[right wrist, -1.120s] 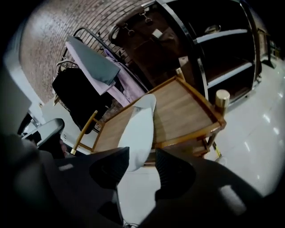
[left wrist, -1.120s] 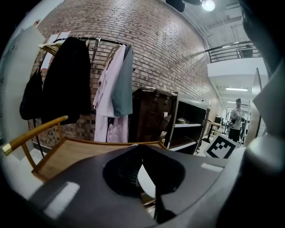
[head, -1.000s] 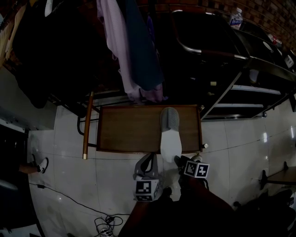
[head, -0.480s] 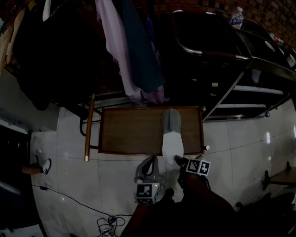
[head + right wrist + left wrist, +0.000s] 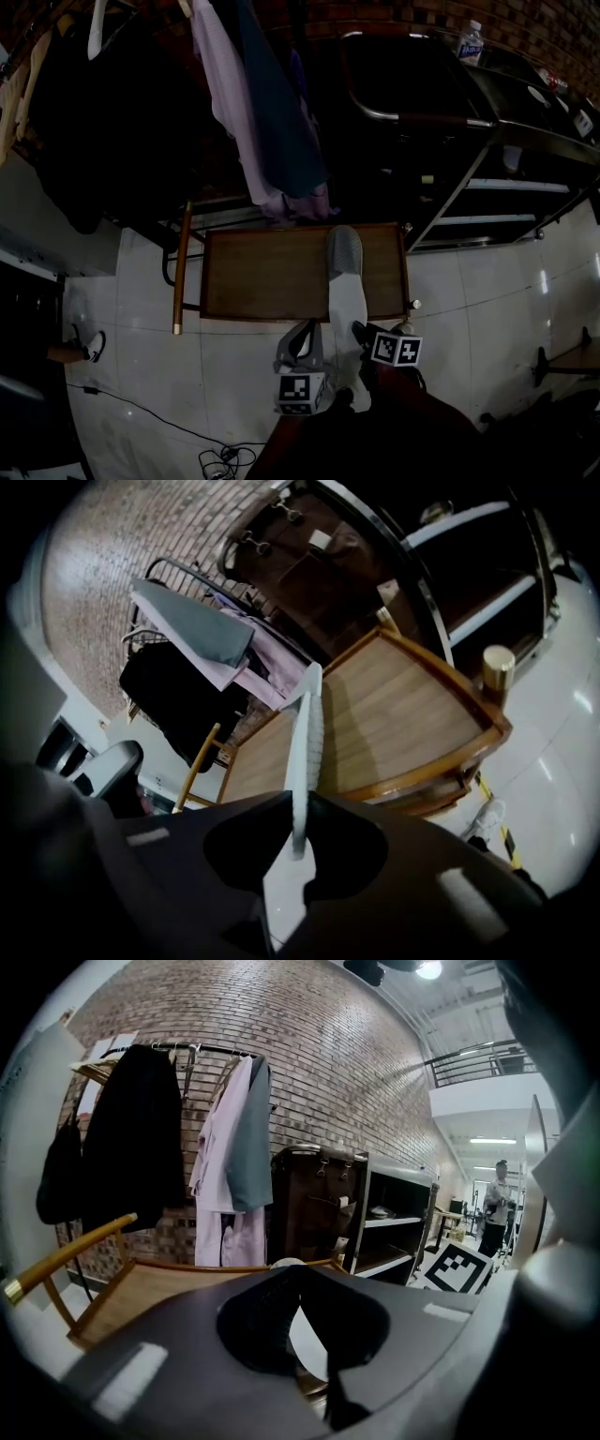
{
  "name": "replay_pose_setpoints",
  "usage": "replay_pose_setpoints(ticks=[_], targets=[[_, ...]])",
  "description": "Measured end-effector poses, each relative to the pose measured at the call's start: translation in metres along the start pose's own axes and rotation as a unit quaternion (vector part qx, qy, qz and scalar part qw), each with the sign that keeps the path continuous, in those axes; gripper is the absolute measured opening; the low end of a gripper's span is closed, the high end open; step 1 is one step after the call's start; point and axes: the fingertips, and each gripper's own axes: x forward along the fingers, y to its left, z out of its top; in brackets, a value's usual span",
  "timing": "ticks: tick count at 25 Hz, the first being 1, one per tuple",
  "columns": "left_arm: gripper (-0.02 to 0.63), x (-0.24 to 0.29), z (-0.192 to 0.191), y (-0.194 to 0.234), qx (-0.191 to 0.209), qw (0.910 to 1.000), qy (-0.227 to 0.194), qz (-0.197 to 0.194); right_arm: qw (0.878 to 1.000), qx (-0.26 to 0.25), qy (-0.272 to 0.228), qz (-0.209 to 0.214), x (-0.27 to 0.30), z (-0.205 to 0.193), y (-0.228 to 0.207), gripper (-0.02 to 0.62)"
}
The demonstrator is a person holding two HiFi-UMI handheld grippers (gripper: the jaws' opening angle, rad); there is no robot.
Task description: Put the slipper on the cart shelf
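A white-soled slipper [image 5: 347,286] with a grey toe lies lengthwise on the wooden cart shelf [image 5: 262,272], its heel overhanging the near edge. My right gripper [image 5: 361,330] is at that heel. In the right gripper view the slipper [image 5: 306,728] stands edge-on between the closing jaws of the right gripper [image 5: 298,817], and the pads pinch its sole. My left gripper [image 5: 305,333] hovers just left of the heel, shut with nothing in it. Through the left gripper [image 5: 328,1387] a patch of the white slipper [image 5: 309,1340] shows.
Clothes [image 5: 272,122] hang from a rack behind the cart. A black metal shelf unit [image 5: 487,169] stands at the right with a water bottle [image 5: 472,39] on top. Cables [image 5: 220,459] lie on the tiled floor. A person's shoe [image 5: 86,345] shows at the far left.
The right gripper has moved in onto the slipper's heel and its jaws have come together on the sole. The left gripper has stayed beside it.
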Motion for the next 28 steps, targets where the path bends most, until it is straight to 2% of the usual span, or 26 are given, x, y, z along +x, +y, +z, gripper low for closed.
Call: replay_pose_setpoints(ticks=[7, 11, 13, 16, 18, 23, 28], targets=[[0.015, 0.001, 0.005, -0.003, 0.000, 1.0000, -0.005, -0.007, 0.997, -0.061, -0.032, -0.021, -0.023, 0.010, 0.011, 0.040], [0.015, 0.000, 0.010, -0.006, 0.002, 0.9999, -0.009, -0.009, 0.991, -0.109, -0.069, -0.041, -0.044, 0.022, 0.015, 0.040], [0.015, 0.000, 0.013, -0.006, 0.005, 0.9999, -0.013, -0.011, 0.983, -0.151, -0.090, -0.059, -0.056, 0.030, 0.020, 0.040], [0.015, 0.002, 0.018, -0.006, 0.006, 0.9997, -0.019, -0.011, 0.963, -0.222, -0.133, -0.078, -0.074, 0.048, 0.034, 0.040], [0.015, 0.003, 0.023, -0.006, 0.008, 0.9996, -0.025, -0.012, 0.951, -0.251, -0.158, -0.084, -0.083, 0.059, 0.042, 0.040], [0.015, 0.005, 0.039, -0.007, 0.011, 0.9988, -0.045, -0.014, 0.925, -0.297, -0.217, -0.098, -0.105, 0.086, 0.062, 0.040], [0.015, 0.005, 0.053, 0.001, 0.014, 0.9975, -0.069, -0.005, 0.908, -0.303, -0.276, -0.081, -0.124, 0.112, 0.093, 0.040]])
